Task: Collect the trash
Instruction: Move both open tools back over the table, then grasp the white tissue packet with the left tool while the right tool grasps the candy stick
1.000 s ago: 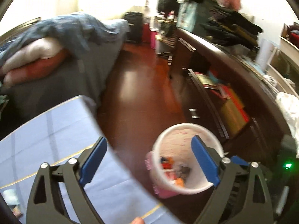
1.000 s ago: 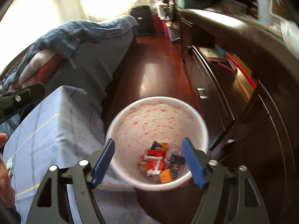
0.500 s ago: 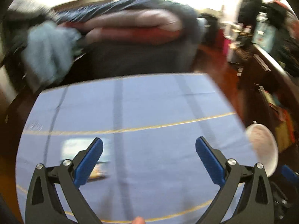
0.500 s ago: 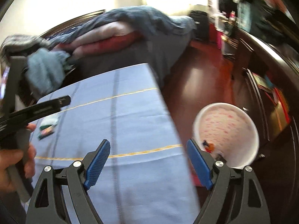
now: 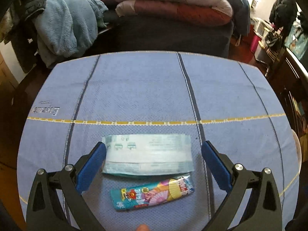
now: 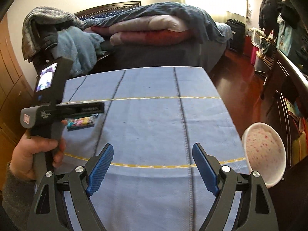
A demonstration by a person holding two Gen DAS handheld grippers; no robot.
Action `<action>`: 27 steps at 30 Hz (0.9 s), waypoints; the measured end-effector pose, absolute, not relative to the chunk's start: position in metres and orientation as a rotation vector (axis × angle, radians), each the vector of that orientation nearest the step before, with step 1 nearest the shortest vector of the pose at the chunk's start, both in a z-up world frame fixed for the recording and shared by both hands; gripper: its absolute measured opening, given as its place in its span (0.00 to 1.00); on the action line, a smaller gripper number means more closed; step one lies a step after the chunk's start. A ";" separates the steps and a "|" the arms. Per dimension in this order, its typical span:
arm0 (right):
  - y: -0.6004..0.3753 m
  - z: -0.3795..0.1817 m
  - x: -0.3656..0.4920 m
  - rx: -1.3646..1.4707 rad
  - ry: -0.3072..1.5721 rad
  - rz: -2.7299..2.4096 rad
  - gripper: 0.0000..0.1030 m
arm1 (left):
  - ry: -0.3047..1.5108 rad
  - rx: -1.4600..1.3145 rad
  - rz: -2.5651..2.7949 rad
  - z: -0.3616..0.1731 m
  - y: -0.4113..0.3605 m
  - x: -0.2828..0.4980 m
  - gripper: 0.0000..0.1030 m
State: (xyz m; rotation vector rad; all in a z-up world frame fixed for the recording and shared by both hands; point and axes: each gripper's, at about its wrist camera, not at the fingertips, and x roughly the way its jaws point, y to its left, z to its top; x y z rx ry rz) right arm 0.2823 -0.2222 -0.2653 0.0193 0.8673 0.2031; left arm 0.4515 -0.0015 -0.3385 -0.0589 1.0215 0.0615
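A pale green-white flat packet (image 5: 148,155) lies on the blue tablecloth (image 5: 146,88), and a colourful candy wrapper (image 5: 153,194) lies just in front of it. My left gripper (image 5: 153,159) is open and empty, its jaws on either side of the pale packet, just above the cloth. My right gripper (image 6: 153,166) is open and empty over bare cloth (image 6: 150,127). In the right wrist view the left gripper's body (image 6: 57,109) covers most of the trash; only the colourful wrapper (image 6: 81,122) shows. The white, pink-speckled bin (image 6: 264,151) stands off the table's right edge.
A bed with folded quilts (image 5: 173,3) and a blue fleece (image 5: 63,25) lies beyond the table's far edge. A dark wooden dresser (image 6: 288,88) runs along the right, with red-brown floor (image 6: 238,73) between it and the table.
Both grippers swung left from over the bin to over the table. The left gripper dropped down around the pale packet. The bin now sits at the right edge of view.
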 end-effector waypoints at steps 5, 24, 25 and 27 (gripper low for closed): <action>-0.205 -0.265 0.285 -0.002 0.871 0.221 0.81 | 1.009 -0.019 0.069 -0.343 -0.004 0.452 0.96; -0.141 -0.279 0.303 -0.027 0.913 0.317 0.81 | 0.878 -0.126 0.102 -0.314 0.050 0.419 0.80; -0.132 -0.282 0.306 -0.029 0.915 0.334 0.81 | 0.867 -0.132 0.116 -0.309 0.058 0.414 0.80; -0.117 -0.286 0.312 -0.035 0.916 0.351 0.81 | 0.850 -0.144 0.147 -0.302 0.075 0.405 0.80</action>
